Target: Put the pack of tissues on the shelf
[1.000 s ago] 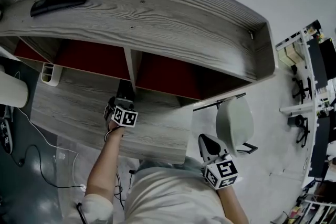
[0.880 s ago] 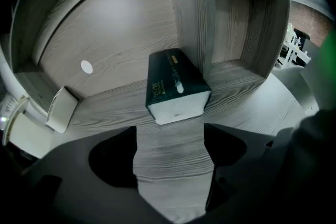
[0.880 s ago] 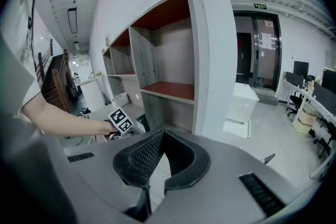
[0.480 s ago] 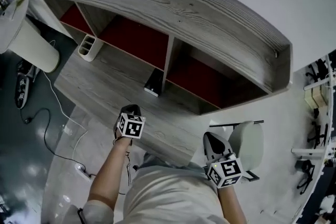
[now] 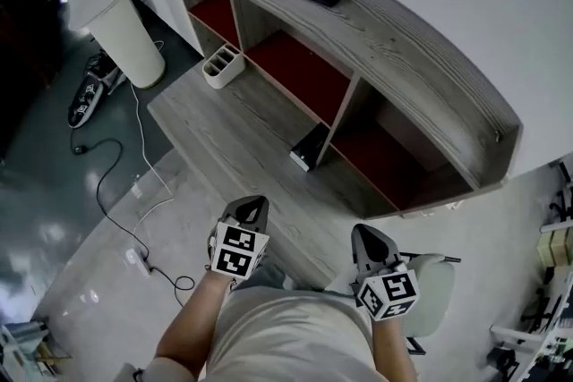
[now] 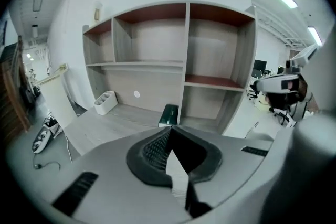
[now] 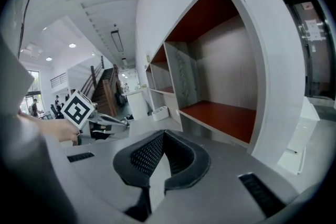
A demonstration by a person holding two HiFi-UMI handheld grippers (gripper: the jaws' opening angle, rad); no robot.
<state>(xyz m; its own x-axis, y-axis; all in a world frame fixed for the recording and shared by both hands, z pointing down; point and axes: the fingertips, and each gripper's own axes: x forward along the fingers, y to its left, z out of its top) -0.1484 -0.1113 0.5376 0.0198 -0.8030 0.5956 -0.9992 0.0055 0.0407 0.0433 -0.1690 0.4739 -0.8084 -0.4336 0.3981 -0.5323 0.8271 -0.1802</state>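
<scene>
Pack of tissues point(image 5: 310, 148): dark green, upright on the desk point(image 5: 224, 125), right at the foot of the shelf point(image 5: 403, 58) divider. Cannot tell whether it touches the divider. In the head view it lies at about 1 o'clock from the left hand-held gripper point(image 5: 252, 208).

Left hand-held gripper: jaws fully together, nothing between them. Its own view looks straight at the pack, well apart. Right hand-held gripper point(image 5: 367, 240): jaws likewise together, empty, held close to the body.

Judgement: the pack looks set down, and the step is clearing off. Doing it well means keeping both grippers low and away from the pack; it stands narrow and may topple. If a red-floored compartment is the goal, open wide and clamp the broad faces.
</scene>
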